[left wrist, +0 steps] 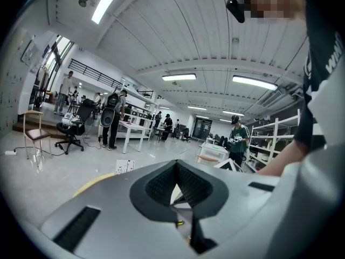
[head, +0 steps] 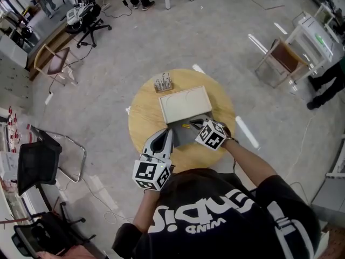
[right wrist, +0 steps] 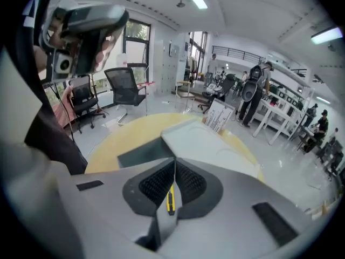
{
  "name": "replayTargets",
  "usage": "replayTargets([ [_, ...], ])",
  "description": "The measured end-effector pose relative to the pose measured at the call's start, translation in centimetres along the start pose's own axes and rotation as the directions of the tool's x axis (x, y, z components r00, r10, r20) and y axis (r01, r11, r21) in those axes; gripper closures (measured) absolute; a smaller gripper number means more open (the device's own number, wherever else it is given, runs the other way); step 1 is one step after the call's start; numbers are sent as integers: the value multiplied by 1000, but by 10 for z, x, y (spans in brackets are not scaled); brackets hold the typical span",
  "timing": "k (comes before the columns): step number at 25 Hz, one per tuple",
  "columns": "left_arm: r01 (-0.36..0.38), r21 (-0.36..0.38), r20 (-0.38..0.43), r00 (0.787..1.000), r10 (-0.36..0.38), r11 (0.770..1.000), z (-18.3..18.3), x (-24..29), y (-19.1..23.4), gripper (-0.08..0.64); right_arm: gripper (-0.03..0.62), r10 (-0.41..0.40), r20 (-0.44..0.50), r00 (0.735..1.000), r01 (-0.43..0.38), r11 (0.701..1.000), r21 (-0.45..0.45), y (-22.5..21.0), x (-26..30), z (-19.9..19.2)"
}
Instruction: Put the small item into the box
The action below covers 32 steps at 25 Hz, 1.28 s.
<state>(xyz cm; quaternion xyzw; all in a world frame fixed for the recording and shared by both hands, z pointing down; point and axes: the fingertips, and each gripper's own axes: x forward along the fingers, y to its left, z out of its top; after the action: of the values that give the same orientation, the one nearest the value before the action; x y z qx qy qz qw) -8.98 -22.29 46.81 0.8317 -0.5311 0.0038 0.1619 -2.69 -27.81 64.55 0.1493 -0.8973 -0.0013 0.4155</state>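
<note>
Ribbed pads of right hand-held gripper pinch slim yellow item; left hand-held gripper sits pressed together.

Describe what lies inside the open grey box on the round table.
The box's visible grey floor looks bare. The left tool and right tool cover the rest. The small yellow item is clamped in the right tool.

round wooden table: smooth, matt
flat off-white box: matt
right gripper: matt grey plastic, ribbed pads
small yellow item: glossy plastic
</note>
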Motion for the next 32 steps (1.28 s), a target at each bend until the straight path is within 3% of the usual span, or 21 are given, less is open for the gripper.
replayTargets([
  [3,12,10,5,1000,-12,1000,4,1,-5,551,586,-72,112,991,70,997,22,-11,-35,29],
  [6,23,29,13,1000,-24,999,8,1,-10,551,588,-146,231,962,132,988,74,-18,-73,52],
  [10,33,45,20,999,-34,998,11,2,-16,551,588,-259,332,907,217,963,157,-24,-122,67],
  [13,36,53,26,999,-37,998,11,2,-18,551,588,-350,371,860,268,929,255,-29,-149,67],
  [19,33,67,34,999,-35,997,9,-5,-21,551,588,-455,448,769,253,861,441,-21,-189,62],
  [25,26,68,33,999,-29,997,3,-10,-24,551,588,-492,452,744,245,830,500,-11,-193,48],
  [32,20,71,38,999,-23,997,4,-18,-26,551,589,-496,463,735,242,829,504,-2,-199,50],
])
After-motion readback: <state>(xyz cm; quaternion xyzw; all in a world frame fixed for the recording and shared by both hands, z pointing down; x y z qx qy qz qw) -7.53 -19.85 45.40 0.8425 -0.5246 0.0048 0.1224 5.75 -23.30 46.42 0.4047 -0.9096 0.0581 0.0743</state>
